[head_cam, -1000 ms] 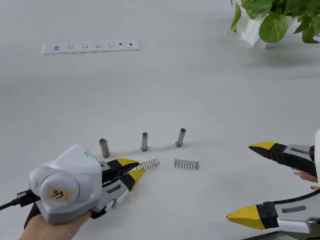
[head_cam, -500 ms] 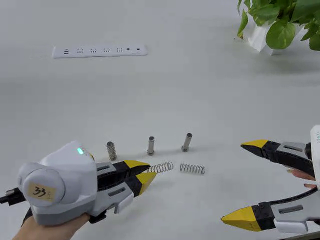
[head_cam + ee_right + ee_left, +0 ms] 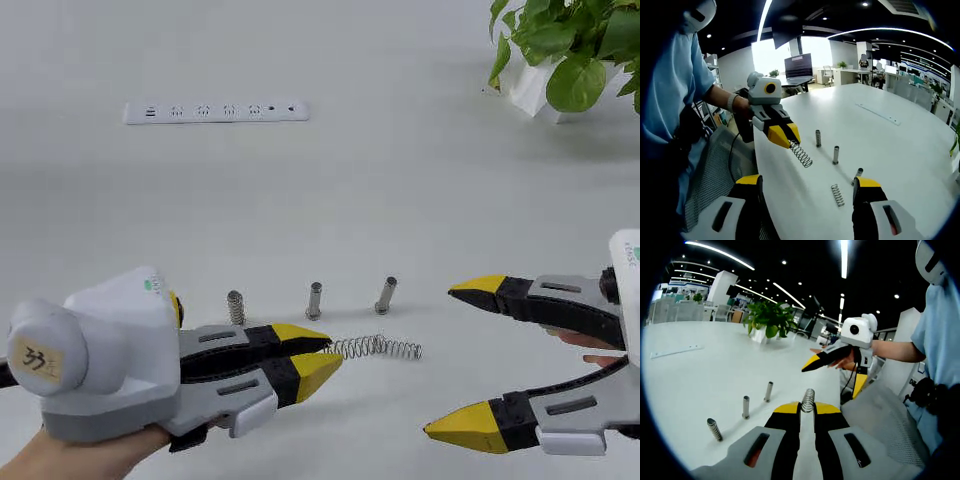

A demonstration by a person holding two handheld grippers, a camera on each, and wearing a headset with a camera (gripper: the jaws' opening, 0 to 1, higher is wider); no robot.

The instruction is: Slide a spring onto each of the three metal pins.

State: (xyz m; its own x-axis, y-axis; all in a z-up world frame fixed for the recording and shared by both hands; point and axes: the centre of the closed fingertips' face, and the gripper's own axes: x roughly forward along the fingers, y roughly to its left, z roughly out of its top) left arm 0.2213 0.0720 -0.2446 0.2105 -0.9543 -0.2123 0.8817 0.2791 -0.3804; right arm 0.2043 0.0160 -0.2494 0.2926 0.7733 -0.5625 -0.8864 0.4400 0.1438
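Three metal pins stand in a row on the white table (image 3: 400, 200). The left pin (image 3: 236, 307) wears a spring; the middle pin (image 3: 314, 300) and the right pin (image 3: 386, 294) are bare. My left gripper (image 3: 333, 350) is shut on one end of a spring (image 3: 352, 346), which sticks out past its tips above the table in front of the pins. The held spring (image 3: 808, 401) points forward between the yellow tips. A loose spring (image 3: 402, 349) lies on the table near the right pin. My right gripper (image 3: 440, 362) hovers open at the right, holding nothing.
A white power strip (image 3: 215, 111) lies at the far side of the table. A potted plant (image 3: 570, 40) stands at the far right corner. A mesh chair (image 3: 720, 150) stands by the table's near edge.
My left gripper has risen and moved right with the spring in its tips. The right gripper has drifted a little left, still open.
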